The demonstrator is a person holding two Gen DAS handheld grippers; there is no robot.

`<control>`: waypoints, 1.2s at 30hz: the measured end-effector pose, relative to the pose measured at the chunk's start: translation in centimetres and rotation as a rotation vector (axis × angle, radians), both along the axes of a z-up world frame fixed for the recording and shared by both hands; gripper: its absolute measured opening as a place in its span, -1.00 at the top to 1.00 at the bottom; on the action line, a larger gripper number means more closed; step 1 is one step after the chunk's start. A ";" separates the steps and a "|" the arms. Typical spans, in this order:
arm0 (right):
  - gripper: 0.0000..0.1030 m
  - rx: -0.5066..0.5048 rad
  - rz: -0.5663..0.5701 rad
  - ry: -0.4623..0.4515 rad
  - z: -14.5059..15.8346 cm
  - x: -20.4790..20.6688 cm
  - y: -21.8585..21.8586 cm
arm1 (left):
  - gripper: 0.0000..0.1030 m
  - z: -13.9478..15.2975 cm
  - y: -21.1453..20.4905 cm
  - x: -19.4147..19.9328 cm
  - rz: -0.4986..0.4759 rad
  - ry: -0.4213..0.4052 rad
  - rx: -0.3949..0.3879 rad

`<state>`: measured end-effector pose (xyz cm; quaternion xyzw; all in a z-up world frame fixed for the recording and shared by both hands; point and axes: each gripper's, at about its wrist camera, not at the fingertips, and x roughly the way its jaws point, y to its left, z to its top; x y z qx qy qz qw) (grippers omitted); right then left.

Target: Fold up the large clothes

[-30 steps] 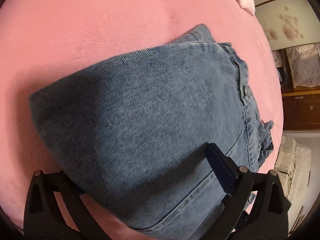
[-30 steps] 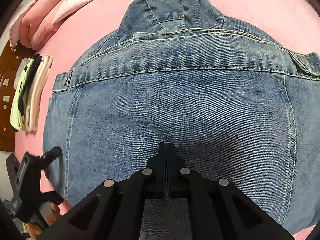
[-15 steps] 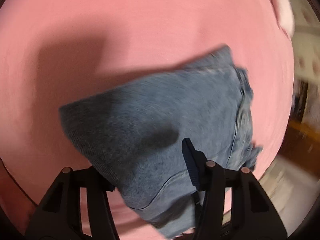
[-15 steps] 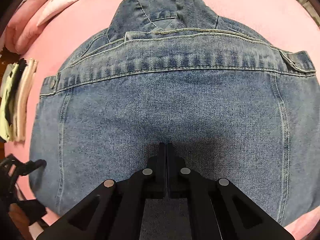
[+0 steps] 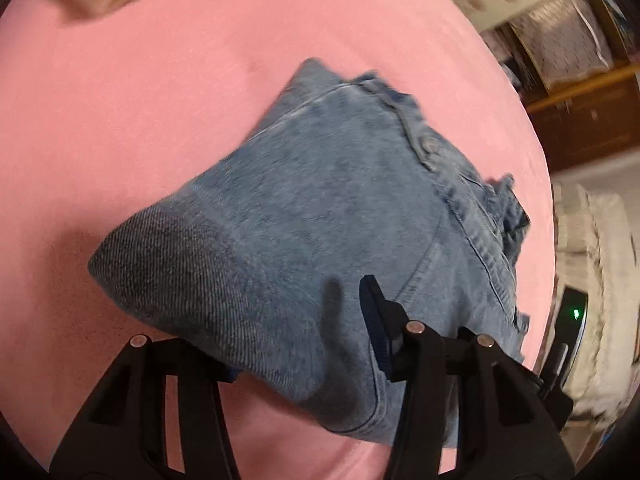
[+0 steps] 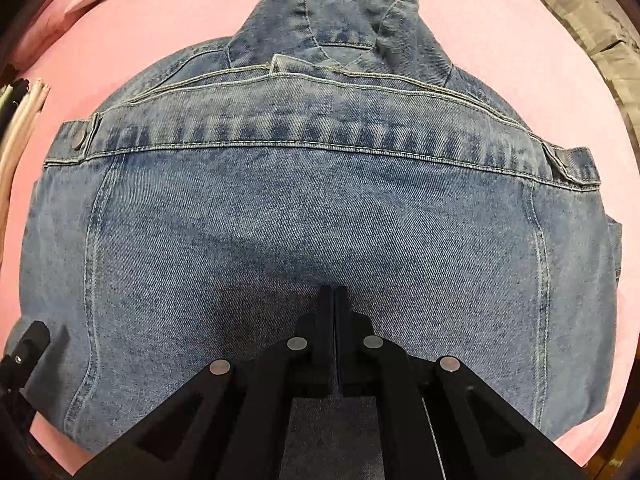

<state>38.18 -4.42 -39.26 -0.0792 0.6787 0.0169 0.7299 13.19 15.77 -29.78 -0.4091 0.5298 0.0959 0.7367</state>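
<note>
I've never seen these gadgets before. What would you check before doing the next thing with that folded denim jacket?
1. Left hand-held gripper has the denim jacket gripped, one finger under the folded edge and one on top: ok.
2. Right hand-held gripper is shut and empty over the middle of the jacket: ok.
3. Right tips actually pressing the cloth down: cannot tell.
4. Collar lies flat at the far end, hem band straight across: ok.
5. Bare pink cover shows beside the jacket: ok.
</note>
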 end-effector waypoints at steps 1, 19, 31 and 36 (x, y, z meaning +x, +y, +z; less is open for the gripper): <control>0.98 0.006 -0.005 -0.003 0.0 -0.1 0.0 | 0.11 -0.4 0.3 -0.4 0.018 0.004 -0.007; 0.98 0.176 0.031 -0.069 0.8 -2.8 -4.9 | 0.87 15.0 -9.5 -1.3 -0.232 -0.438 0.402; 1.00 0.643 0.076 0.075 -0.8 -1.6 -14.8 | 0.87 21.7 -30.1 -3.2 -0.551 -0.680 0.477; 1.00 0.947 -0.069 0.195 -3.8 -0.9 -19.9 | 0.87 20.7 -37.6 -3.6 -0.699 -0.665 0.398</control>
